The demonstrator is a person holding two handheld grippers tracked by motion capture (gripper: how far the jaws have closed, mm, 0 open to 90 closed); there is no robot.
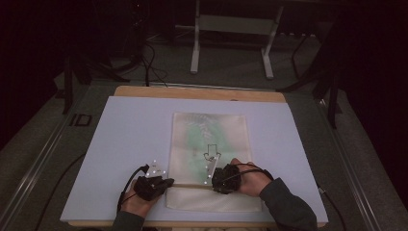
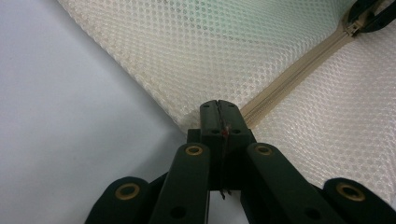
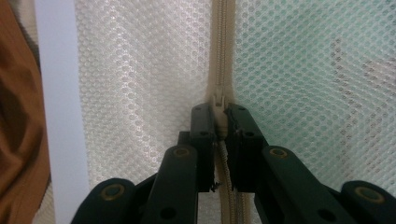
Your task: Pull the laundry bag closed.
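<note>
Item: cream mesh zip pouch (image 1: 210, 144) with green contents, lying flat on the white-covered tabletop (image 1: 134, 125), its beige zipper (image 2: 299, 74) running across the near end.

Left gripper (image 2: 218, 109): jaws fully closed, pinching the pouch's edge at the zipper's end.

Right gripper (image 3: 219, 114): jaws closed on the zipper slider (image 3: 218, 99).

Handling note: keep the left hold as anchor so the mesh stays taut; draw the slider straight along the zipper line, low and level, without lifting, lest the fabric bunch.

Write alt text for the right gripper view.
The right gripper has its black jaws closed on the zipper pull of a cream mesh bag. The beige zipper runs straight up the frame, with something green showing through the mesh at right.
</note>
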